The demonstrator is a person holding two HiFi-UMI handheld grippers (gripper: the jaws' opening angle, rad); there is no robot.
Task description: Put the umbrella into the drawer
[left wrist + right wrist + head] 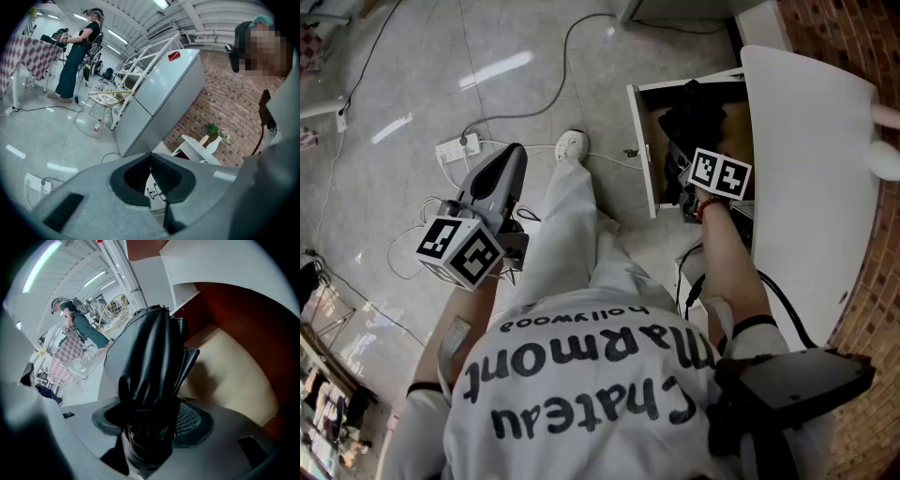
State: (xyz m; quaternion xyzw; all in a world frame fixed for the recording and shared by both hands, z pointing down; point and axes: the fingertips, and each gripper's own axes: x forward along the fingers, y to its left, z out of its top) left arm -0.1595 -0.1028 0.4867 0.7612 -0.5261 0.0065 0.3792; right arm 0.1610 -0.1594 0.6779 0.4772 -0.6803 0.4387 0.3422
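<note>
A folded black umbrella (692,117) (154,366) is clamped in my right gripper (686,169) (150,420), which is shut on its lower end. The umbrella's far end reaches into the open drawer (640,141) of a white cabinet, above the drawer's pale wooden floor (234,376). Whether the umbrella touches that floor I cannot tell. My left gripper (512,157) (151,163) hangs over the tiled floor to the left of the person's leg. It is shut, with its ribbed pads pressed together and nothing between them.
The white cabinet top (816,169) overhangs the drawer on the right, beside a brick wall. A power strip (457,147) and cables lie on the tiles, near a white shoe (571,144). Farther off stand a grey fridge (159,89) and a person (75,56).
</note>
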